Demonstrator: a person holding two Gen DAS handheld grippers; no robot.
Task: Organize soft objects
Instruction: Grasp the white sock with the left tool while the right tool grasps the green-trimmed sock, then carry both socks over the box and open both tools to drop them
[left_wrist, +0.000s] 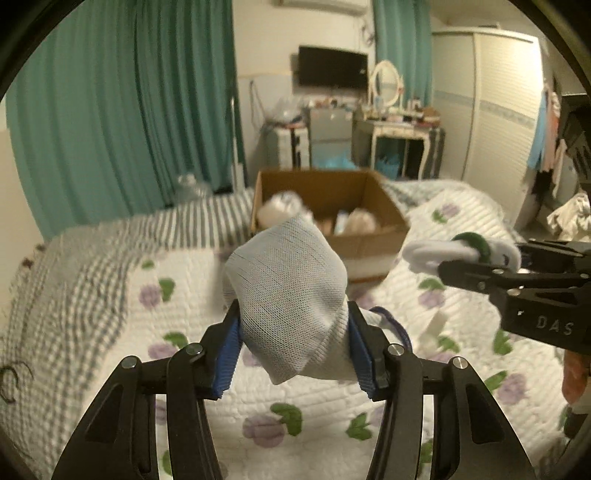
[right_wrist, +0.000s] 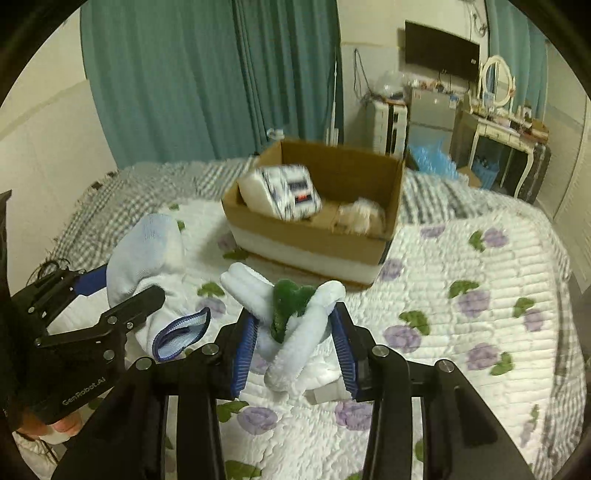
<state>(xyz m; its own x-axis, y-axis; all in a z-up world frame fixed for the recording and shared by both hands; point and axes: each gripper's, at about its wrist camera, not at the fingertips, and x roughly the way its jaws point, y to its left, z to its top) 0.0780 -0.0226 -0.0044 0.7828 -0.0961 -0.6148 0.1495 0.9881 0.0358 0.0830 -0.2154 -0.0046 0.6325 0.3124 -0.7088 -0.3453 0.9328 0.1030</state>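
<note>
My left gripper (left_wrist: 293, 341) is shut on a light blue sock (left_wrist: 288, 291) and holds it above the bed; the sock also shows in the right wrist view (right_wrist: 147, 251), its navy-edged cuff hanging low. My right gripper (right_wrist: 293, 338) is shut on a fluffy white sock with a green patch (right_wrist: 291, 317), also above the bed; the left wrist view shows it at the right (left_wrist: 465, 253). An open cardboard box (left_wrist: 369, 242) (right_wrist: 314, 240) stands on the bed ahead, holding a white packet (right_wrist: 284, 195) and other soft items.
The bed carries a white quilt with purple flowers (right_wrist: 461, 295) over a grey striped sheet (left_wrist: 92, 258). Teal curtains (left_wrist: 110, 110) hang behind. A dresser with a mirror (left_wrist: 391, 122), a small fridge and a white wardrobe (left_wrist: 491, 110) stand beyond the bed.
</note>
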